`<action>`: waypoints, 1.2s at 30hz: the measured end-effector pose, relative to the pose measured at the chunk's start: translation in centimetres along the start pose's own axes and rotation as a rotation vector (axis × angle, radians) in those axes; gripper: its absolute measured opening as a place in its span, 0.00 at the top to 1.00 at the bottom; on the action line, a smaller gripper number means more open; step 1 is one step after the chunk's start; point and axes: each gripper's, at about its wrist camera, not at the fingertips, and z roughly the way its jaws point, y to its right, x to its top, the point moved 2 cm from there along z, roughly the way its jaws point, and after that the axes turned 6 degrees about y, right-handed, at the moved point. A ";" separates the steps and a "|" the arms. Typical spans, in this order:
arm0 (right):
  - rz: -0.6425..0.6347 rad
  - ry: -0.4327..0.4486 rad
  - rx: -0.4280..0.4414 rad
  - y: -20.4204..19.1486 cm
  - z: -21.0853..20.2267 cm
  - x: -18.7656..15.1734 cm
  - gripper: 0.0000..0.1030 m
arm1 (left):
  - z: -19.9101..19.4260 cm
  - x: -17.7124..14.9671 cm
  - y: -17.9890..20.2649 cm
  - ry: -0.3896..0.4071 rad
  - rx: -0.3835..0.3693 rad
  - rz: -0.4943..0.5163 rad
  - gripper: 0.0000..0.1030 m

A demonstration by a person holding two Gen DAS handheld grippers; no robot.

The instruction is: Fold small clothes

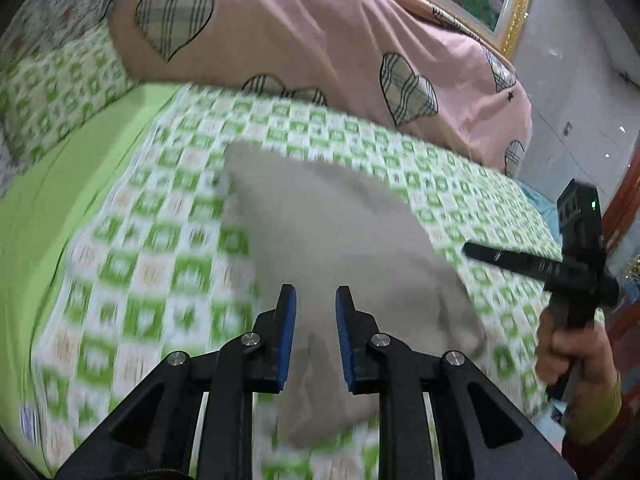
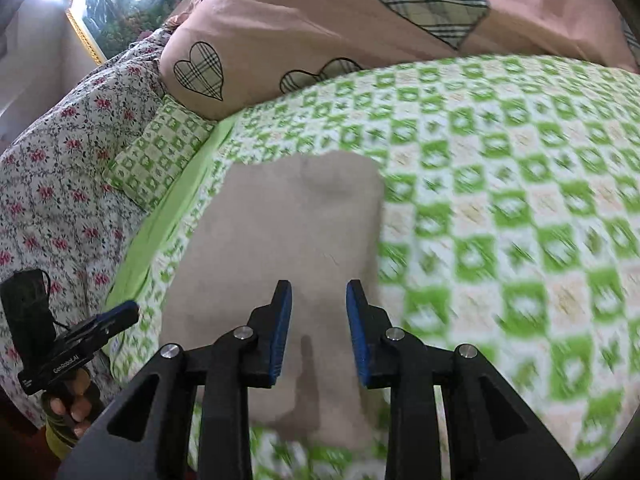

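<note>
A small beige garment [image 1: 340, 240] lies flat on the green-and-white checked bedspread [image 1: 140, 240]. My left gripper [image 1: 316, 296] hovers over its near end, jaws apart with only air between the blue pads. In the right wrist view the same garment [image 2: 288, 232] stretches away from me, and my right gripper [image 2: 318, 292] stands open above its near part with nothing held. The right gripper [image 1: 576, 256] shows at the right edge of the left wrist view, held in a hand. The left gripper [image 2: 116, 316] shows at the lower left of the right wrist view.
A pink quilt with plaid hearts [image 1: 320, 40] is piled along the far side of the bed. A floral pillow [image 2: 52, 168] and a checked pillow [image 2: 160, 152] lie at the head. A gold-framed picture [image 1: 516, 8] hangs on the wall. The bed's edge drops off at right [image 1: 552, 208].
</note>
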 end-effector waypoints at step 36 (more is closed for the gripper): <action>-0.039 -0.075 0.062 -1.5 4.0 -0.6 0.70 | 2.1 -2.8 -0.7 -0.079 -0.077 -0.018 0.89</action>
